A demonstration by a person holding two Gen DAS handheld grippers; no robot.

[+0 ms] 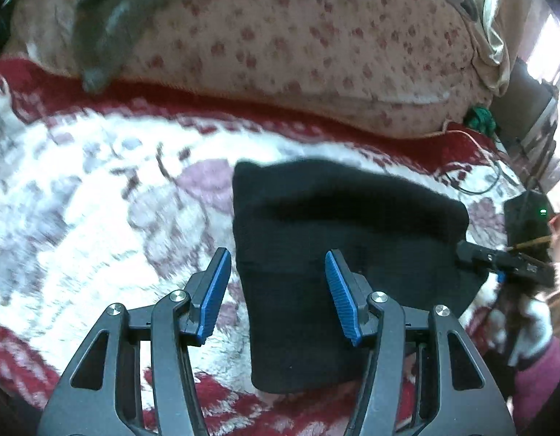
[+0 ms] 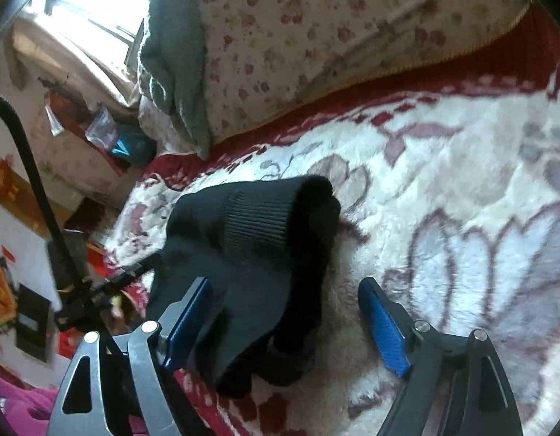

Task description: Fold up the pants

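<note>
The black pants (image 1: 334, 225) lie as a folded bundle on a fluffy white and red flowered blanket (image 1: 98, 200). My left gripper (image 1: 278, 272) is open above the bundle's near left edge; that edge lies between its blue pads, which do not press on it. Part of the right gripper (image 1: 498, 258) shows at the bundle's right side. In the right wrist view the pants (image 2: 262, 225) show a ribbed band on top. My right gripper (image 2: 283, 294) is open wide, with the near end of the bundle between the pads, the left pad close against the cloth.
A flowered quilt (image 1: 316, 36) with a grey-green cloth (image 1: 105, 18) on it is heaped along the far side. A cable (image 1: 476, 181) and a black box with a green light (image 1: 527, 214) sit at the right. A pink sleeve (image 1: 538, 381) is near. The bed's edge (image 2: 134, 196) drops to clutter.
</note>
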